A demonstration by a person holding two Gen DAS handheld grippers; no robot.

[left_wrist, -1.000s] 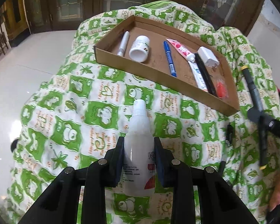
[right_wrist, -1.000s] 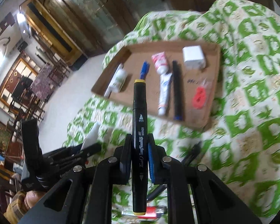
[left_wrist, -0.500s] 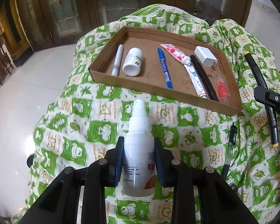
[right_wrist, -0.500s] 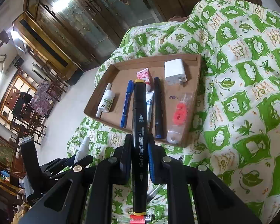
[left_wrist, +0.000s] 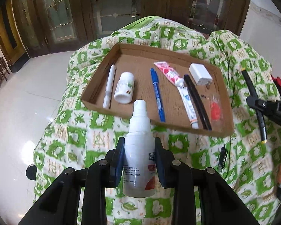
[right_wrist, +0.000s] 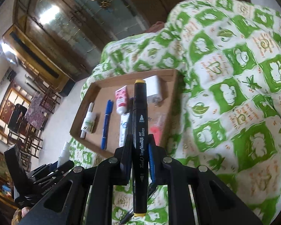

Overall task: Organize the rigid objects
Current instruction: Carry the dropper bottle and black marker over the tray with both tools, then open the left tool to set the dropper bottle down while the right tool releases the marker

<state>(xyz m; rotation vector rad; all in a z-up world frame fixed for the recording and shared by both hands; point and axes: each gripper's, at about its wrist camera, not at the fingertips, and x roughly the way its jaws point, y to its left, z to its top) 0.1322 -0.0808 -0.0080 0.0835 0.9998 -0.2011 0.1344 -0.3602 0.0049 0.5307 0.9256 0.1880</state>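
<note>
Nearest, left gripper (left_wrist: 139, 161) clamped on a white spray bottle (left_wrist: 139, 150), nozzle pointing ahead, held above the green-and-white cloth (left_wrist: 65, 140). Right gripper (right_wrist: 139, 159) pinched narrow on a black marker (right_wrist: 139, 131) with yellow ends — held lengthwise. Beyond, a cardboard tray (left_wrist: 95, 105) on the cloth — white pen (left_wrist: 109, 86), small white bottle (left_wrist: 124, 90), blue pen (left_wrist: 157, 97), tubes, white charger (left_wrist: 200, 74) inside.

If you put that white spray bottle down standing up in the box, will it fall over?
Probably it could tip. The spray bottle looks tall and narrow, held in the left gripper. The cardboard tray rests on a rumpled cloth, so lying down seems safer, though it may roll.
</note>
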